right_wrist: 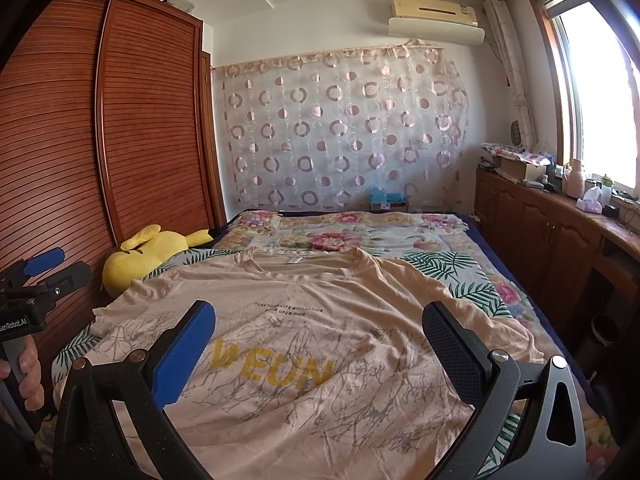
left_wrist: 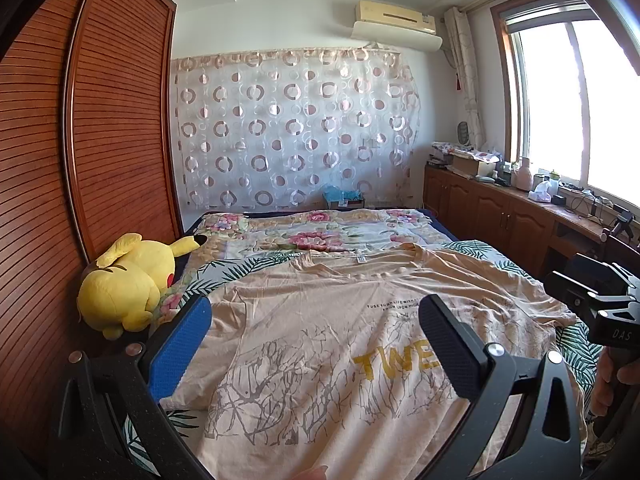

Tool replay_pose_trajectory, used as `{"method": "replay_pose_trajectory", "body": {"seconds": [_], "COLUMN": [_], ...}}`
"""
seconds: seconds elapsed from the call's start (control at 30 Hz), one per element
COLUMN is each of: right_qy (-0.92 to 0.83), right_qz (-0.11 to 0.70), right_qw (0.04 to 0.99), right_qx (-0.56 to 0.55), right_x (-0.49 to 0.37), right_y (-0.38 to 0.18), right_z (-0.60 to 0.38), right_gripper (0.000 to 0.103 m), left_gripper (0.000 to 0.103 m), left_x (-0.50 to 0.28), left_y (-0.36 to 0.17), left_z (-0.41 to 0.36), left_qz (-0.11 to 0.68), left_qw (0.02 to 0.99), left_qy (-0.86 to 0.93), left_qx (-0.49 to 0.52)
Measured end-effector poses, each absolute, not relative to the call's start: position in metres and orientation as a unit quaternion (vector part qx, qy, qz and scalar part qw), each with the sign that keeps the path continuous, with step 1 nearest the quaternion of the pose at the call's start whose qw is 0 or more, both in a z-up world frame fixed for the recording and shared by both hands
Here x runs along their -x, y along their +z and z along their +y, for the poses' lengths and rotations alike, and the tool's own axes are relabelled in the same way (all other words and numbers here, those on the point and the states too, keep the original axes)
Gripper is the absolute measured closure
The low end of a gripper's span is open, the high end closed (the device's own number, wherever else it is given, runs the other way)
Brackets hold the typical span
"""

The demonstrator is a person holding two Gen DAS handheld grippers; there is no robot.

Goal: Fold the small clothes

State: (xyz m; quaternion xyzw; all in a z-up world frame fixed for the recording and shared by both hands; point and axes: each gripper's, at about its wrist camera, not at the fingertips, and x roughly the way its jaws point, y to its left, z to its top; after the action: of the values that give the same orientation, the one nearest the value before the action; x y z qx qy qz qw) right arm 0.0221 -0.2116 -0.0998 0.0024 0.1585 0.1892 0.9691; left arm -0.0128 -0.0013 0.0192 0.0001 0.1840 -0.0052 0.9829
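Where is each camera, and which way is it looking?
Left wrist: on the open left gripper, looking along the bed over the shirt; the right gripper shows.
Right wrist: on the open right gripper, facing likewise; a hand shows.
Both share the shirt, yellow plush toy and curtain.

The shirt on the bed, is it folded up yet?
No, spread out. The shirt lies flat on the bed, both sleeves out, whole front print showing.
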Motion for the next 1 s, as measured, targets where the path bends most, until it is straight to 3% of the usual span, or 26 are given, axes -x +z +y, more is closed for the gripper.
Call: {"method": "replay_pose_trajectory", "body": {"seconds": [0.53, 1.0], "right_qy": [0.201, 0.256], "right_qz": [0.165, 0.216], "right_qw": [0.966, 0.942], "right_qx": [-0.002, 0.025], "right_x": [-0.026, -0.053], "right_y": [-0.104, -0.125], "right_z": [-0.208, -0.176], "right_gripper": [0.0, 0.0], "left_gripper": [0.0, 0.0], "left_x": [0.011, -0.008], "left_y": [0.024, -0.017], "left_z": [-0.001, 0.065], "left_qz": [0.187, 0.24], "left_qw": [0.982, 0.97], "left_qy": [-0.009, 0.015], "left_qx": [0.001, 0.024]}}
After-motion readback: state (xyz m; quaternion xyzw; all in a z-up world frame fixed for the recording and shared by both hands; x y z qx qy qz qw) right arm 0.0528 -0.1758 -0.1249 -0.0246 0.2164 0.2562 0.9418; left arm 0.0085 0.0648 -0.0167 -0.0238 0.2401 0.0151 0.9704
